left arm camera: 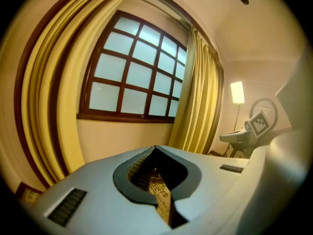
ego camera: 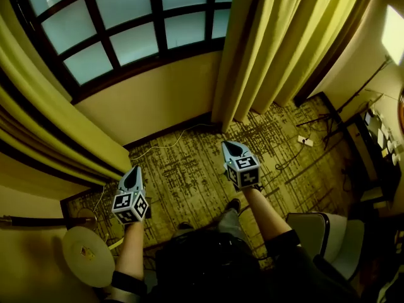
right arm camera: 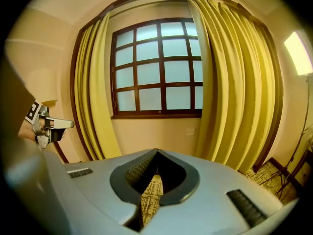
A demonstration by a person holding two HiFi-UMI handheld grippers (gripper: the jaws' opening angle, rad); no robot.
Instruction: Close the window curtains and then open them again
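Yellow curtains hang drawn back at both sides of a dark-framed grid window [ego camera: 132, 27]. The left curtain [ego camera: 38, 125] is bunched at the left, the right curtain [ego camera: 284, 49] at the right. My left gripper [ego camera: 133, 176] is shut and empty, held over the carpet a short way off the left curtain. My right gripper [ego camera: 231, 148] is shut and empty too, just below the foot of the right curtain. In the left gripper view the window [left arm camera: 134, 77] and both curtains lie ahead, and the jaw tips [left arm camera: 155, 148] meet. The right gripper view shows the same window [right arm camera: 159, 67] past closed tips [right arm camera: 156, 152].
Patterned carpet [ego camera: 183, 163] covers the floor, with a cable [ego camera: 167, 145] along the wall. A round white table [ego camera: 88, 254] stands at the lower left, a chair [ego camera: 328, 232] at the lower right. A lit floor lamp [left arm camera: 237, 93] stands at the right.
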